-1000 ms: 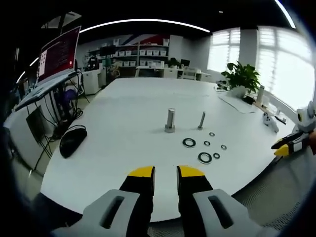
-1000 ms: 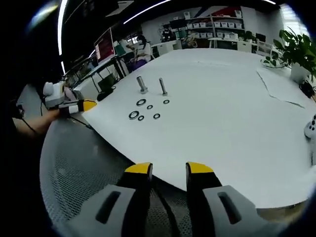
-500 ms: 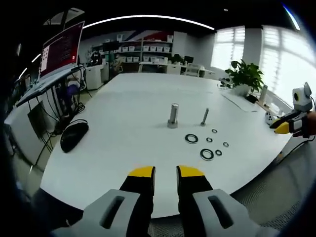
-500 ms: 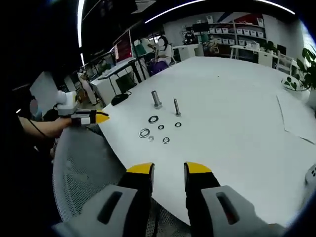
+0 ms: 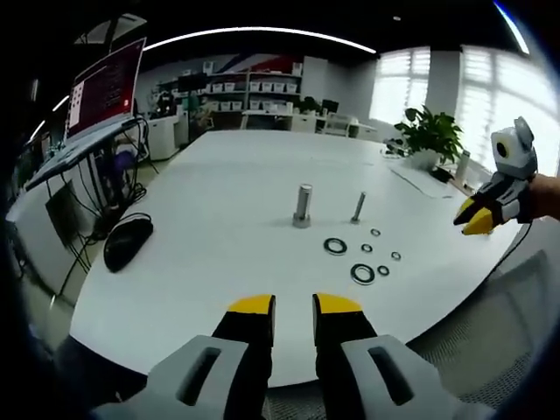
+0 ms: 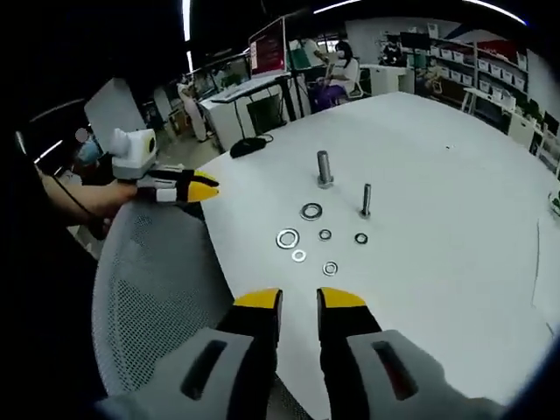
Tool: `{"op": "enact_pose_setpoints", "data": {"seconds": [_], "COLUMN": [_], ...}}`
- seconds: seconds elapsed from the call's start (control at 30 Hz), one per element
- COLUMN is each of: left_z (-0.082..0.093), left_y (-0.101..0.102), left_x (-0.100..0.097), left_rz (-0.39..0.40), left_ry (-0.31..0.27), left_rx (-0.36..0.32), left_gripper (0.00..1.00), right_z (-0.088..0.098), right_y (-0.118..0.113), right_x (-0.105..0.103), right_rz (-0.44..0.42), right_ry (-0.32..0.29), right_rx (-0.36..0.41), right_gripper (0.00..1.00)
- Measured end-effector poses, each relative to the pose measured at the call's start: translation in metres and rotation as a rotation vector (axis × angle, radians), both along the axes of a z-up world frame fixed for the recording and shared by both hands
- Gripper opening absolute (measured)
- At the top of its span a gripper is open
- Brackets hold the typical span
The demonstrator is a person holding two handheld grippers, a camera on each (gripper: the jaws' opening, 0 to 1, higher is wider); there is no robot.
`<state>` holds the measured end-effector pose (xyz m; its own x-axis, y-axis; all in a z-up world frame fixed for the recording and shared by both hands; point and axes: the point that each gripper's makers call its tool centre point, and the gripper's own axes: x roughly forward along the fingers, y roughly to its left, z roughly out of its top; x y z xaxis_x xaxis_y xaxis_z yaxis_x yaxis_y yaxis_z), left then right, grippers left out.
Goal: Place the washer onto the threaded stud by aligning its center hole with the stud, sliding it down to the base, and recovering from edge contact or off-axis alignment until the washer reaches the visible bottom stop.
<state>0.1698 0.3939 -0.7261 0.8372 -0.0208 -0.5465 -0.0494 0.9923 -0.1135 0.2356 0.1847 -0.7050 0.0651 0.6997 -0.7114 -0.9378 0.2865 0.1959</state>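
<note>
On the white table point(image 6: 455, 262), ahead of both tongs and well apart from either, six washers lie flat in a loose cluster: in the right gripper view the largest washer point(image 6: 288, 238) sits nearest the table's edge with a second large washer point(image 6: 311, 211) beyond it, and smaller ones scattered just beside. Behind them stand two uprights, long axes vertical: the thick stud point(image 6: 325, 168) and the thin threaded stud point(image 6: 366, 199). The right tongs point(image 6: 298, 300) hang over the mesh chair point(image 6: 157, 289) at the table's edge, jaws slightly apart and empty, the washers straight ahead along their line; they look the nearer pair. The left tongs point(image 5: 293, 304) hold just short of the table edge, likewise a little spread and empty, with the cluster ahead and to their right near a black mouse point(image 5: 128, 244). Compared with a second ago, the right tongs have swung from a far, oblique stance to face the washers much closer; the left tongs have barely shifted.
</note>
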Motion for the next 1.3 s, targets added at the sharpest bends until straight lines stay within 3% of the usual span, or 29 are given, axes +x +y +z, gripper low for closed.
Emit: {"op": "enact_pose_setpoints", "data": {"seconds": [0.17,0.3,0.4,0.8,1.0,1.1,1.3], "left_z": [-0.001,-0.002,-0.002,-0.002,-0.002,-0.002,-0.003], "left_y": [-0.002,-0.002,-0.003,-0.005,-0.004,-0.004,-0.005], "left_x": [0.000,0.000,0.000,0.000,0.000,0.000,-0.001], "left_rz": [-0.012,-0.017,-0.026,-0.035,-0.034,-0.034,-0.034], "left_ry": [0.004,0.007,0.008,0.003,0.006,0.008,0.011], "left_rx": [0.001,0.003,0.006,0.002,0.003,0.004,0.003], "left_gripper": [0.15,0.15,0.15,0.15,0.15,0.15,0.15], "right_z": [-0.013,-0.021,-0.021,-0.030,-0.036,-0.043,-0.065], "right_y": [0.020,0.033,0.042,0.059,0.074,0.082,0.092], "right_x": [-0.004,-0.008,-0.007,-0.001,0.001,0.002,0.001], "right_rz": [0.087,0.179,0.185,0.233,0.254,0.298,0.329], "right_ry": [0.005,-0.037,-0.060,-0.087,-0.104,-0.137,-0.136], "right_rx": [-0.054,-0.108,-0.110,-0.181,-0.180,-0.207,-0.263], "right_gripper": [0.13,0.07,0.04,0.21,0.28,0.28,0.28]}}
